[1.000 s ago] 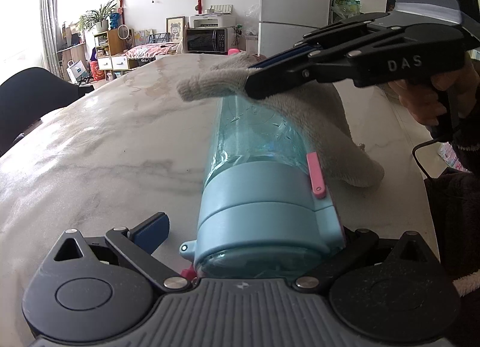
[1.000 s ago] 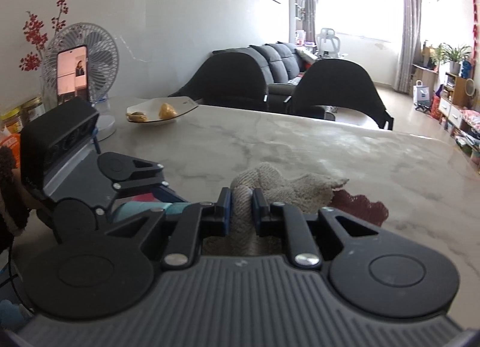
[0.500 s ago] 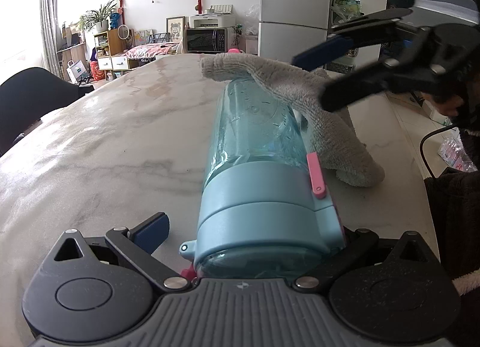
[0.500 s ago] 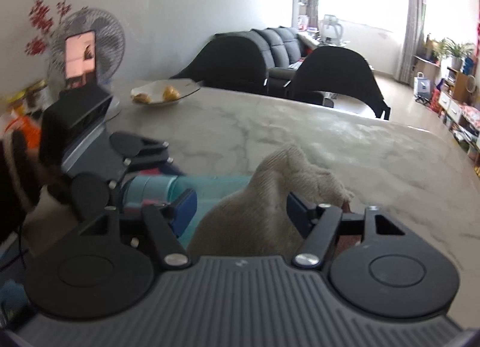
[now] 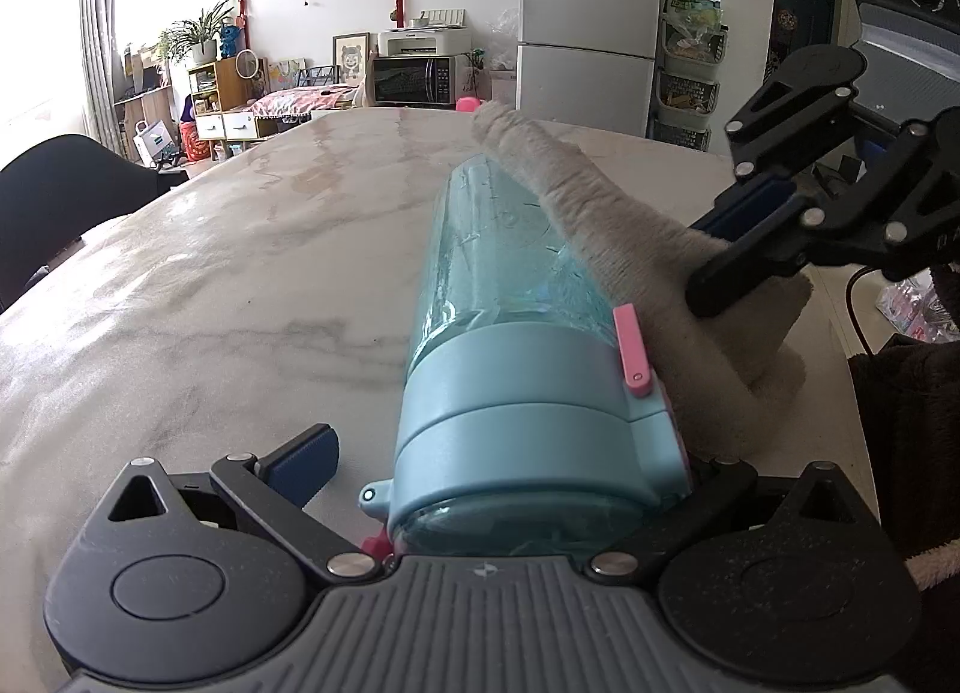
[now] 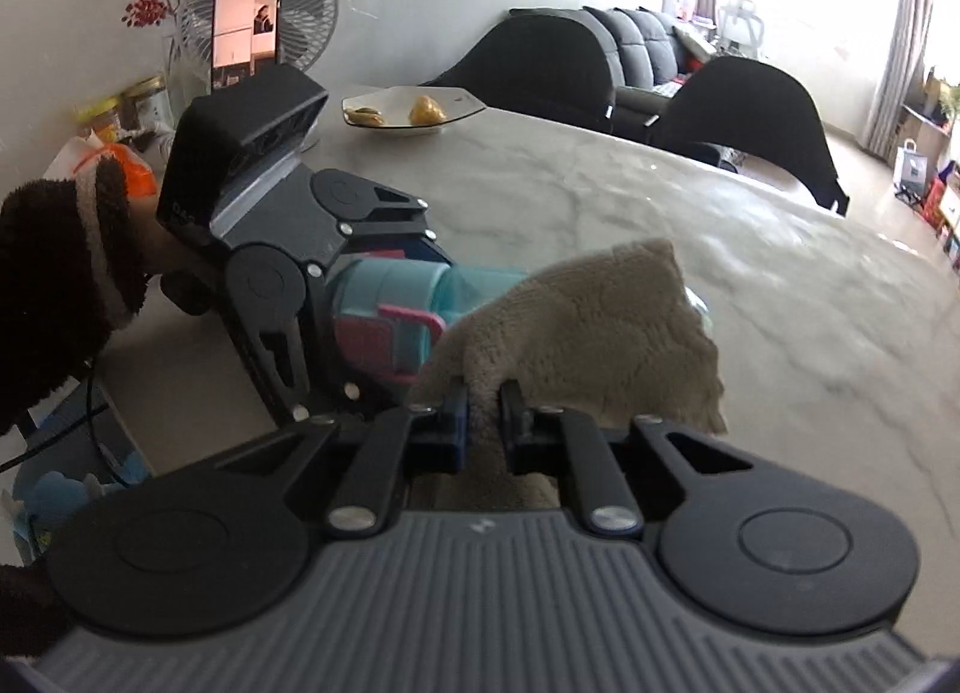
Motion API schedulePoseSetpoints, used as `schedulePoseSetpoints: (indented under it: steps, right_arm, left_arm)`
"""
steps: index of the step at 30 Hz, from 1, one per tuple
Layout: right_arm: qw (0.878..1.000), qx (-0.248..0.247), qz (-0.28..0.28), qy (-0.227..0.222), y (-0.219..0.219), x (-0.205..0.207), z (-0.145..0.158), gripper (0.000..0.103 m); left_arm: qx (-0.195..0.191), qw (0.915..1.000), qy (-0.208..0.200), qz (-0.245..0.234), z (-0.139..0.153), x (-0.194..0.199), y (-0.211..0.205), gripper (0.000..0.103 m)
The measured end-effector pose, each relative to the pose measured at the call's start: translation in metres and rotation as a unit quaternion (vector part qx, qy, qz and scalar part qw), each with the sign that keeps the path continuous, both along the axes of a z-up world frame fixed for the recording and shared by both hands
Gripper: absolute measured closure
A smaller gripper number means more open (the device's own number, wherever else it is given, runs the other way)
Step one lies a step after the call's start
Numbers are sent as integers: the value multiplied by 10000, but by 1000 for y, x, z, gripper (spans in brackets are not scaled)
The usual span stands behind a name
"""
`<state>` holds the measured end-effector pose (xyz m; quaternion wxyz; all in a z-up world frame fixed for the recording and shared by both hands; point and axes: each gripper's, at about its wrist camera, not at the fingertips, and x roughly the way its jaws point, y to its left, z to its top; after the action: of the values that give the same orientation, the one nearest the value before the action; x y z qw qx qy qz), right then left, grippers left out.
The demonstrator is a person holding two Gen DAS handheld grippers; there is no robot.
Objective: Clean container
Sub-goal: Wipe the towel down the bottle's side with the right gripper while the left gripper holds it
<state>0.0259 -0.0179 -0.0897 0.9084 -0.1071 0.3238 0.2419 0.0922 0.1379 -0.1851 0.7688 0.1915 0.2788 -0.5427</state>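
Observation:
A light-blue bottle (image 5: 504, 285) with a blue lid and pink latch lies on the marble table (image 5: 210, 273), lid toward my left gripper (image 5: 498, 453). That gripper straddles the lid. Its left pad (image 5: 300, 462) stands a little clear of the lid, and the other finger is hidden under the bottle. A beige cloth (image 5: 630, 249) drapes over the bottle's right side. My right gripper (image 5: 714, 261) comes in from the right, its jaws closing on the cloth. In the right wrist view both pads of the right gripper (image 6: 483, 399) pinch the cloth (image 6: 600, 321), with the bottle (image 6: 420, 285) just beyond.
A plate of food (image 6: 408, 114), a fan with a phone propped on it (image 6: 246, 33) and jars (image 6: 138, 99) stand at the table's far left. Black chairs (image 6: 750, 111) line the far edge. A dark fleece sleeve (image 6: 54, 285) is behind the left gripper.
My right gripper let go of the cloth near the bottle's far end, opened wide, drew back toward the lid and closed on the cloth again. The left gripper and bottle stayed put.

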Motion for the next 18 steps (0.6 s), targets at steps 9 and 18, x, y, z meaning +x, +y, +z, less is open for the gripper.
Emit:
schedulePoseSetpoints:
  steps: [9, 18]
  right_arm:
    - [9990, 39, -406, 209, -9, 15, -10, 92]
    - [9973, -35, -706, 219, -22, 18, -14, 92]
  left_arm:
    - [1, 10000, 1, -2, 0, 1, 0, 0]
    - [0, 10000, 2, -1, 0, 0, 0, 0]
